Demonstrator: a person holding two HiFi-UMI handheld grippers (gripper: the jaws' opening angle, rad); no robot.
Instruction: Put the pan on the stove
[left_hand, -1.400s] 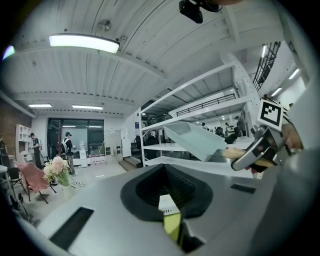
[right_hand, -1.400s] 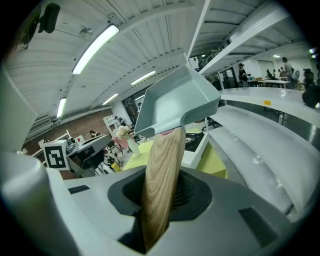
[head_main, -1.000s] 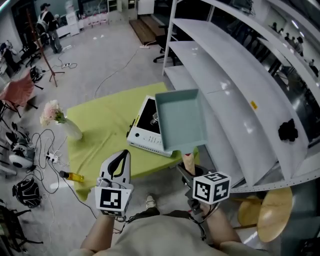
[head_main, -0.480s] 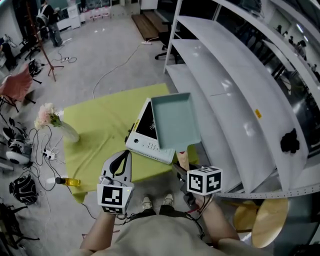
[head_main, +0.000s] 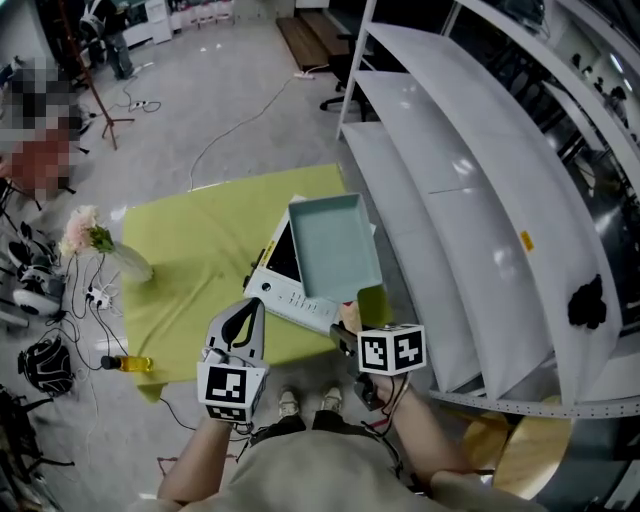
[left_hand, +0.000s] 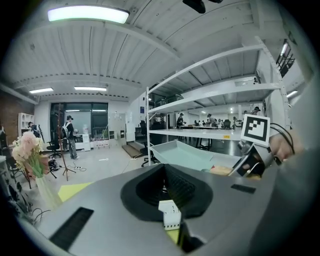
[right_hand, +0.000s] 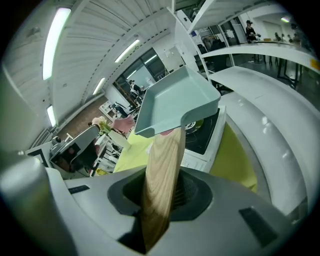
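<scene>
A light teal square pan (head_main: 335, 245) with a wooden handle (head_main: 349, 316) hangs in the air over the right part of the white stove (head_main: 272, 281), which has a black top. The stove stands on the yellow-green table (head_main: 190, 250). My right gripper (head_main: 347, 336) is shut on the handle (right_hand: 160, 185), and the pan (right_hand: 175, 102) tilts up ahead of it above the stove (right_hand: 202, 132). My left gripper (head_main: 250, 310) is shut and holds nothing, near the table's front edge. Its own view shows the pan (left_hand: 182, 154) off to the right.
A vase of flowers (head_main: 95, 240) stands at the table's left edge. A small bottle (head_main: 135, 362) lies at the front left corner. A white shelf rack (head_main: 470, 180) runs close along the right. Cables (head_main: 60, 300) and gear lie on the floor at left.
The pan has moved left and a little toward me with my right gripper, from beside the shelf to over the stove. The left gripper has kept its place.
</scene>
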